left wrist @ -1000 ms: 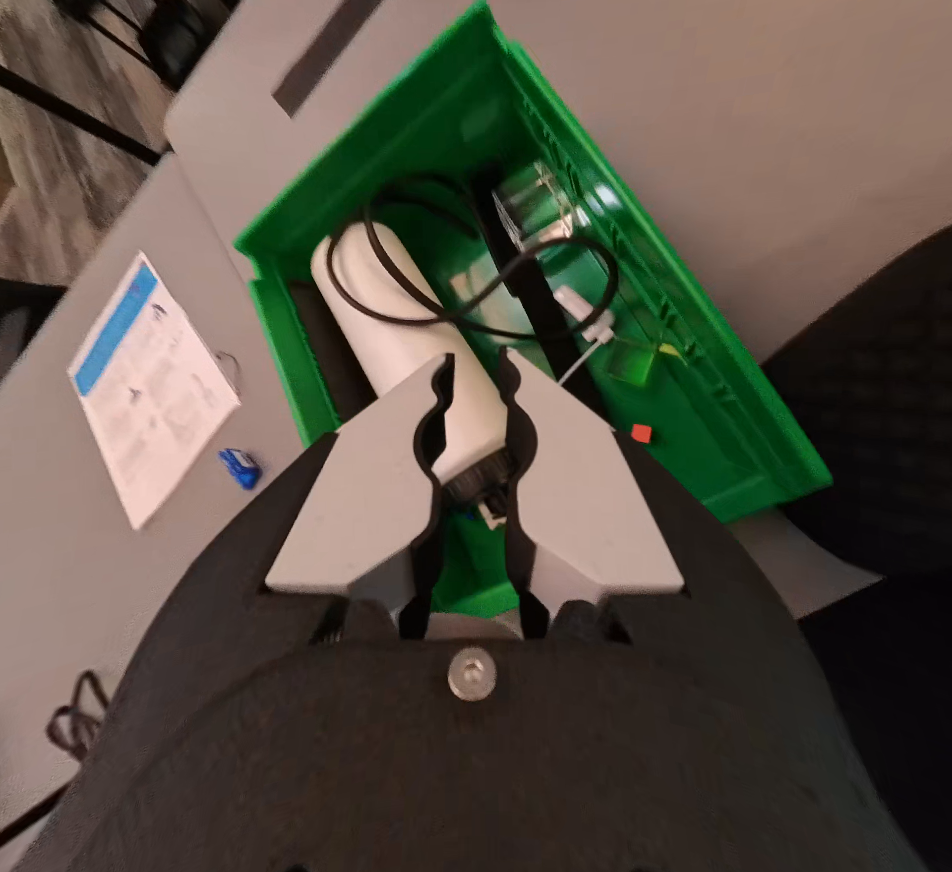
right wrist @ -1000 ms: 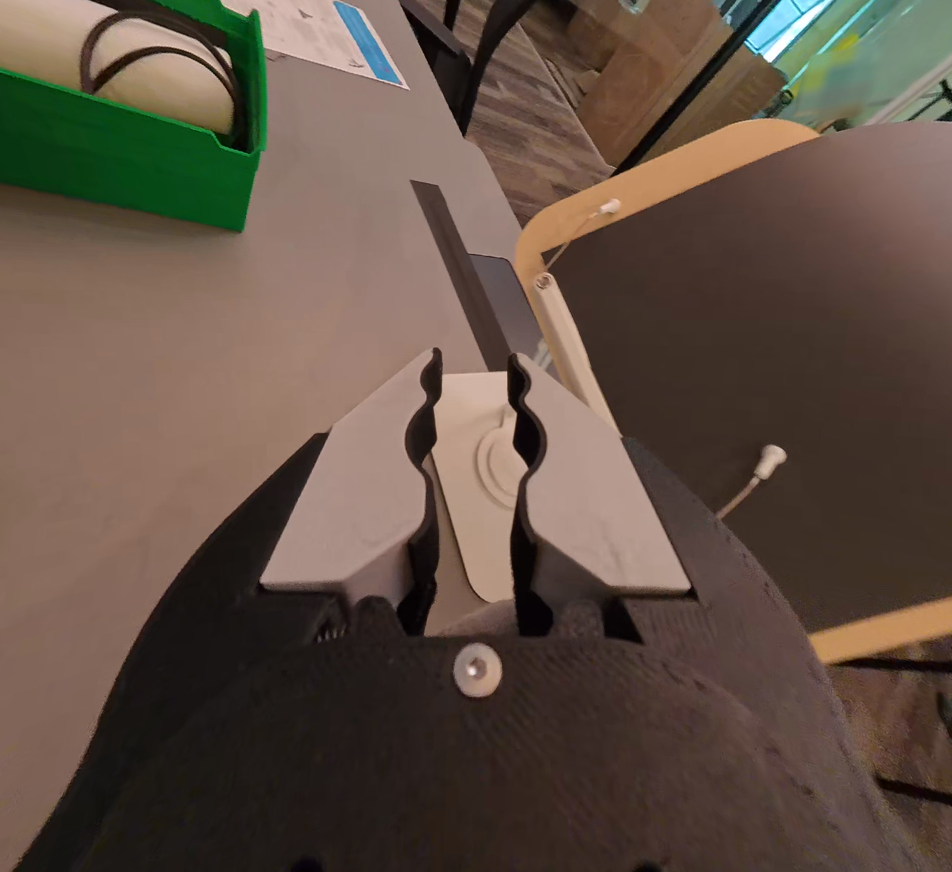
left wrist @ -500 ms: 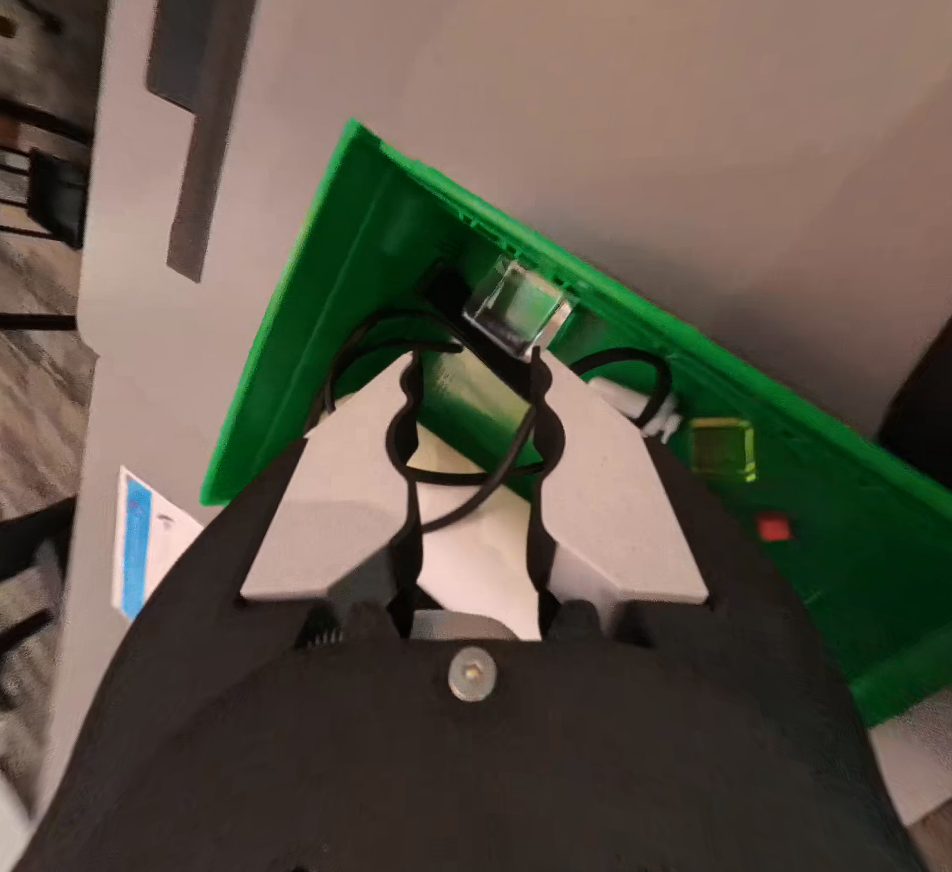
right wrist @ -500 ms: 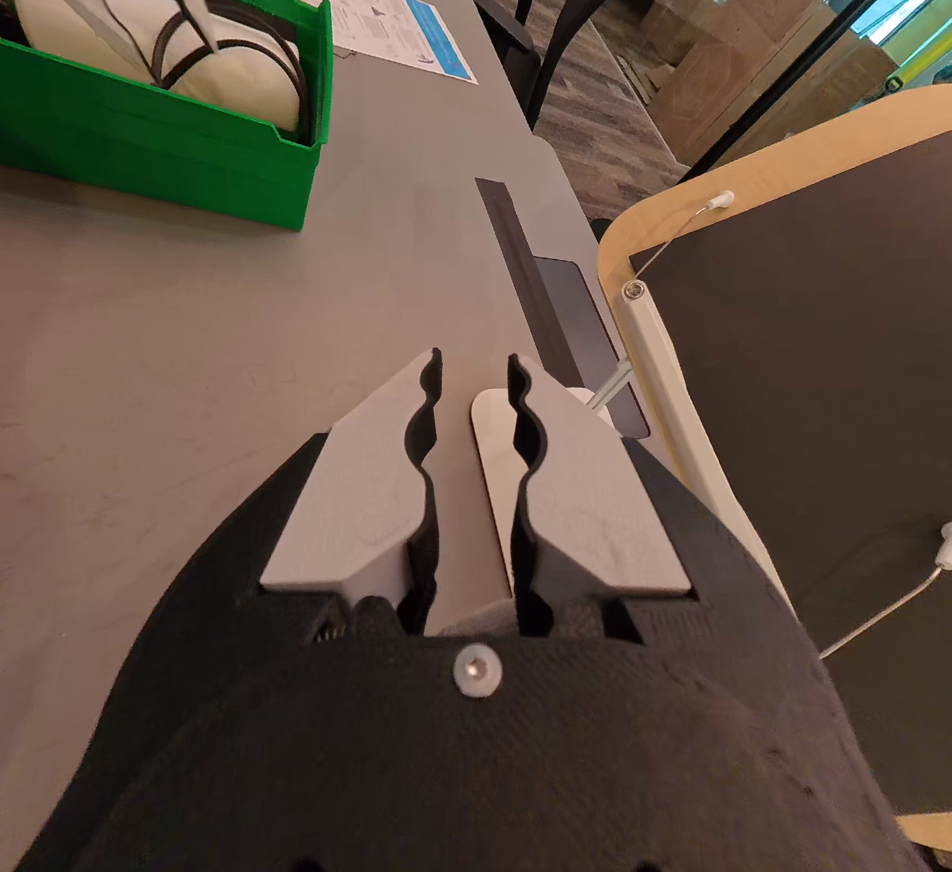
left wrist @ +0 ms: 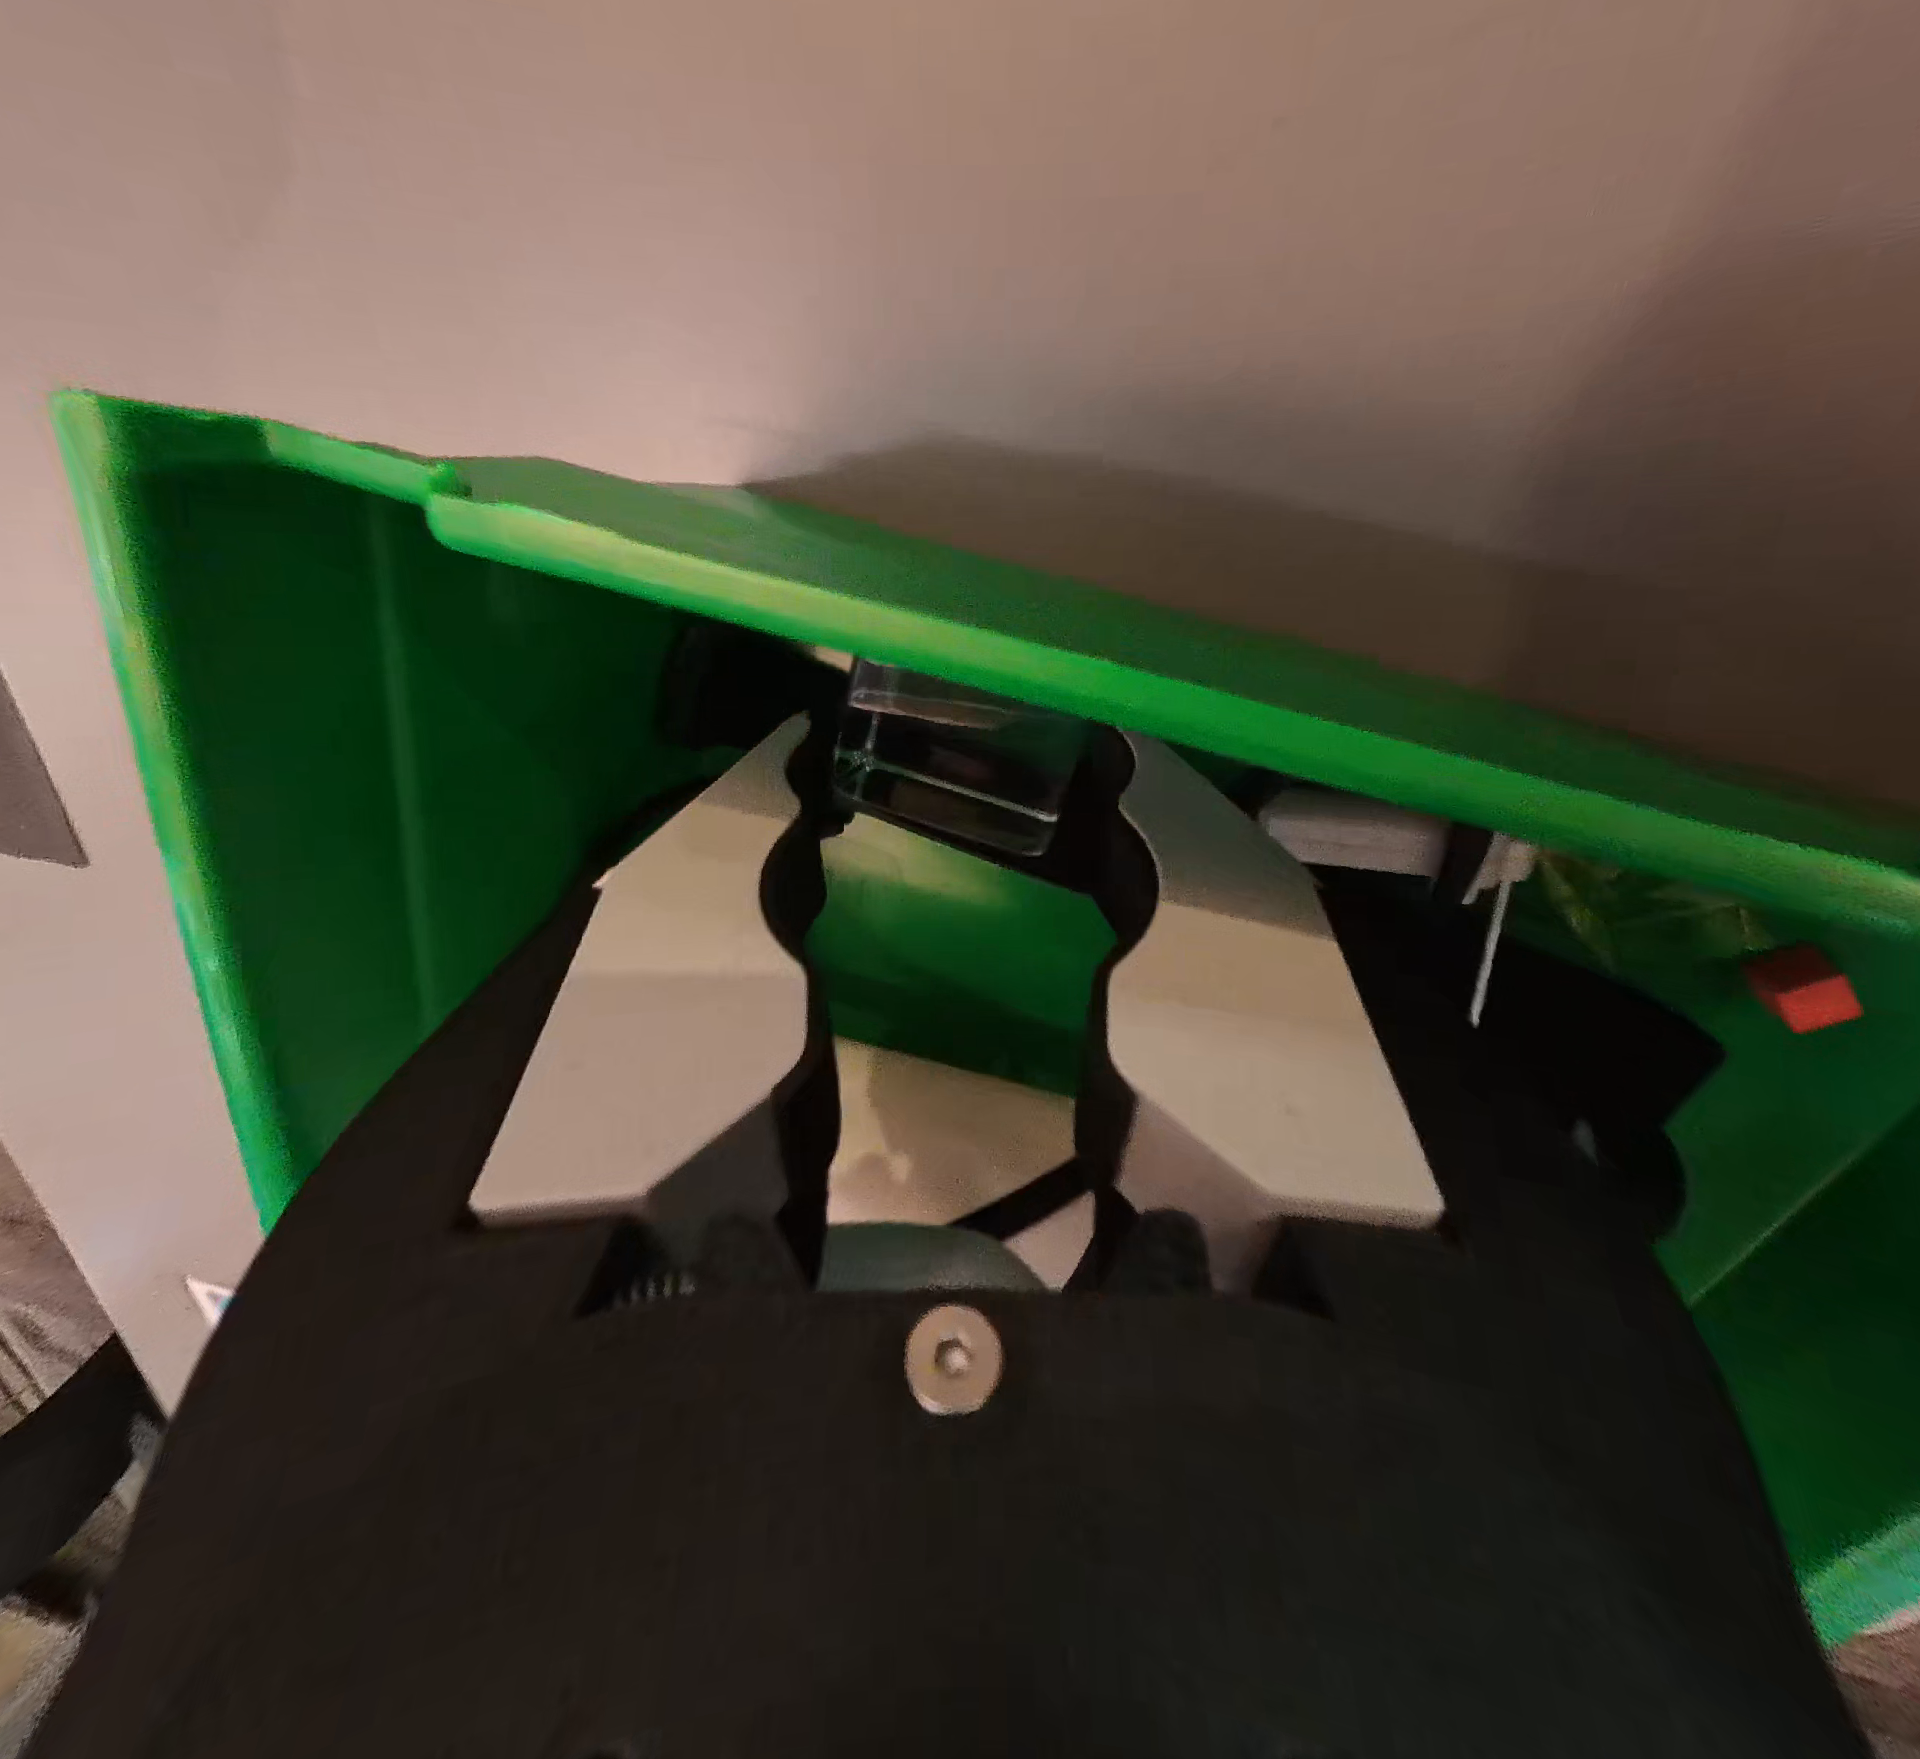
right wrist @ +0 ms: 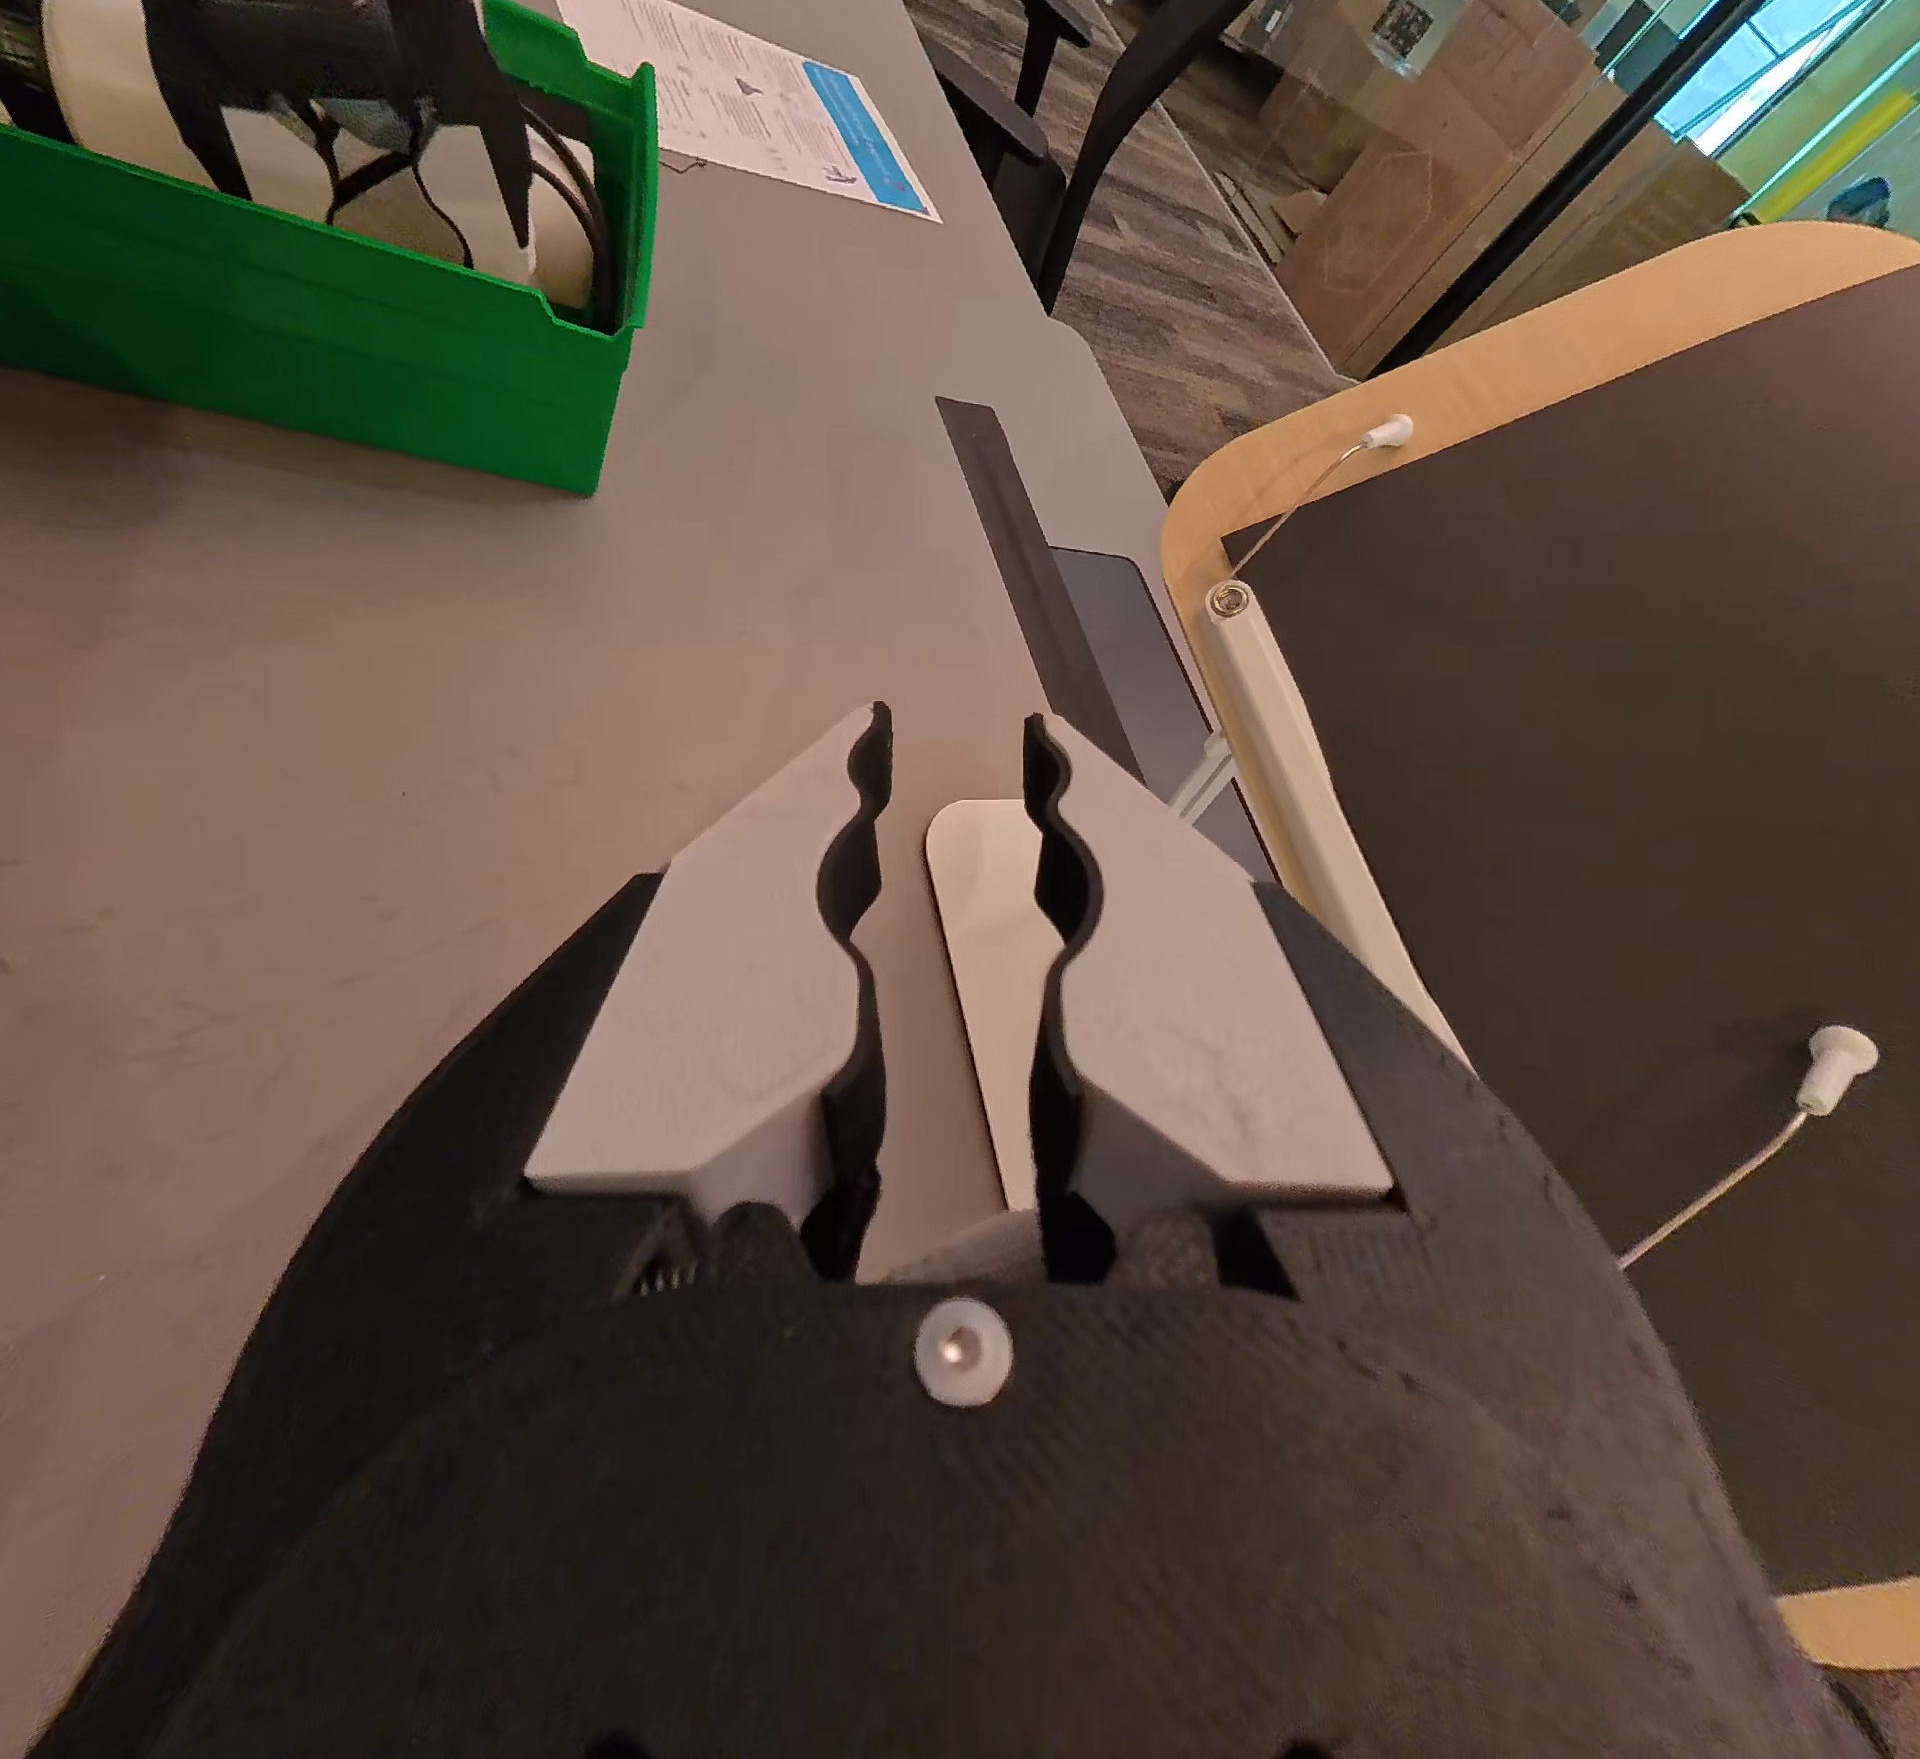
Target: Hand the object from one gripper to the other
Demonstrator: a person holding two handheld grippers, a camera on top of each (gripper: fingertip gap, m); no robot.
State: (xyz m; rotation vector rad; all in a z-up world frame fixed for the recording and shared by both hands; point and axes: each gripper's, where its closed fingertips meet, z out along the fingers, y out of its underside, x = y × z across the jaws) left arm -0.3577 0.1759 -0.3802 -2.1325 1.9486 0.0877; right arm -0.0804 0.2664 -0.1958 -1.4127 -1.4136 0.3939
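Between the spread fingertips of the left gripper [left wrist: 956,759], inside the green plastic bin [left wrist: 1039,608], a clear square plastic block [left wrist: 951,779] is seen, not yet clamped. For a firm grasp, the jaws should be centred on its flat sides before closing. Well apart over the grey table [right wrist: 364,670], the right gripper [right wrist: 956,722] is held narrowly open and empty.

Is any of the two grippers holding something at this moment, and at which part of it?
Nothing is held. The left gripper is open inside the green bin, its fingers either side of a clear cube but apart from it. The right gripper is open over the table.
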